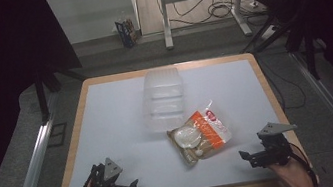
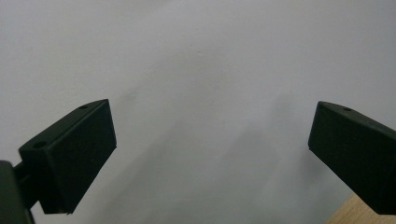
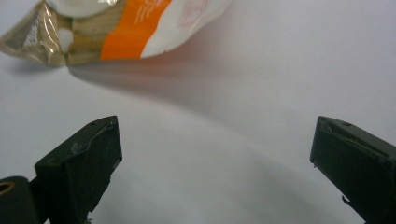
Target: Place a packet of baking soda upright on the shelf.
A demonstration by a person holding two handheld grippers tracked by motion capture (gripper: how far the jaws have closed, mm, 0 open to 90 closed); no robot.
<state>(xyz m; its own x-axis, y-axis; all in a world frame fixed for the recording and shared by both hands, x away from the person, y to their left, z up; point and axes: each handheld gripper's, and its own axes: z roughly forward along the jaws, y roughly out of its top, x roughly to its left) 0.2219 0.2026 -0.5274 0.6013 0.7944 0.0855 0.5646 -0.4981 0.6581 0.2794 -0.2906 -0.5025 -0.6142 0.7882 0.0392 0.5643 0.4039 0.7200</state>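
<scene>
You held both grippers spread and empty at the near edge of the white-topped bench (image 1: 108, 123).

The clear, ribbed plastic tub (image 1: 163, 100) lay past centre. Just beside its near corner lay the crinkly orange-and-white snack bag (image 1: 200, 135), probably light, soft and slippery; a sealed end looked the best hold. Your right gripper (image 1: 247, 155) sat nearest it, your left gripper (image 1: 127, 185) well apart.

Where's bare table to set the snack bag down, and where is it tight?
Free: the wide left strip between the clear container and the table's left edge, and the right side beyond the snack bag. Tight: where bag and container meet at centre.
</scene>
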